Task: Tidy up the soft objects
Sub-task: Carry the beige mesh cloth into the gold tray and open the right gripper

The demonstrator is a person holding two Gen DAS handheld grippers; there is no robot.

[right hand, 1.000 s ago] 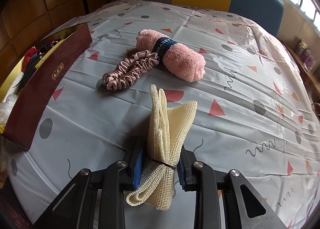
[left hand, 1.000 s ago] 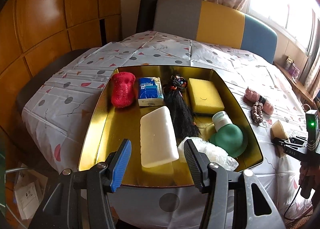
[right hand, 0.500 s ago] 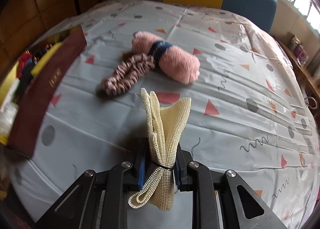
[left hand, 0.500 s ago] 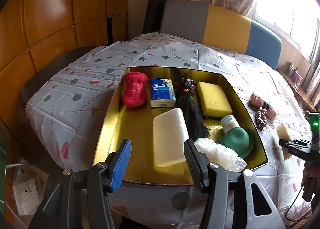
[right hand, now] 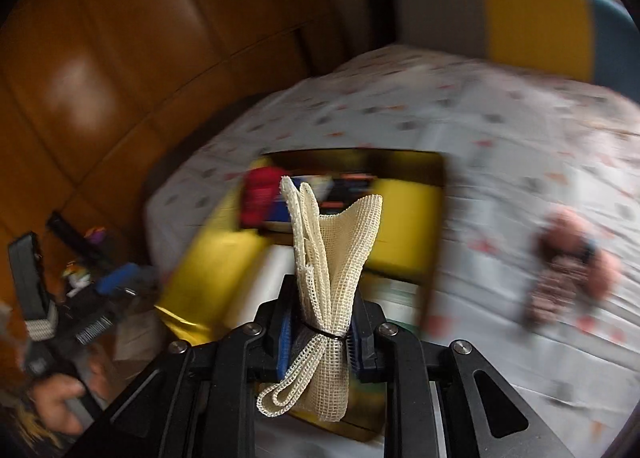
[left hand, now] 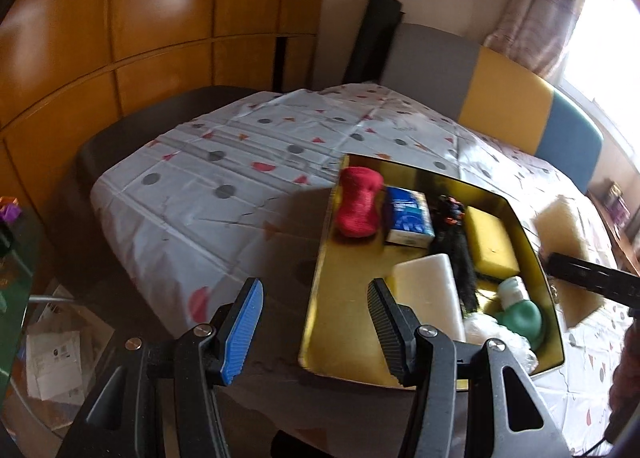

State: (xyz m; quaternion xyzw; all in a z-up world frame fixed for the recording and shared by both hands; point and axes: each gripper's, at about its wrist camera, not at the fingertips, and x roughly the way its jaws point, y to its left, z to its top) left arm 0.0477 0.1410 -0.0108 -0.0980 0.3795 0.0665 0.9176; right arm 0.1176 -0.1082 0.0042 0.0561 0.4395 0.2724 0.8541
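My right gripper [right hand: 320, 324] is shut on a folded cream mesh cloth [right hand: 334, 242], tied at its waist and held above the gold tray [right hand: 208, 258]. This view is motion-blurred. In the left wrist view the tray [left hand: 340, 298] holds a red sponge [left hand: 357, 207], a blue tissue pack [left hand: 408, 216], a black hairpiece [left hand: 458, 250], a yellow sponge [left hand: 490, 242], a white foam block [left hand: 430, 294], a green bottle [left hand: 520, 310] and a clear plastic bag [left hand: 494, 332]. My left gripper [left hand: 314, 314] stands open and empty at the tray's near left corner. The right gripper [left hand: 588, 280] shows at the tray's right edge.
A pink towel roll [right hand: 576, 254] and a pink scrunchie [right hand: 550, 292] lie blurred on the patterned tablecloth [left hand: 240, 186] right of the tray. Wooden wall panels [left hand: 120, 38] stand to the left. A grey, yellow and blue chair back [left hand: 500, 90] is behind. Papers [left hand: 56, 354] lie on the floor.
My right gripper has lifted the mesh cloth off the tablecloth and swung left, over the tray. My left gripper has shifted left, so the tray now sits right of its fingers.
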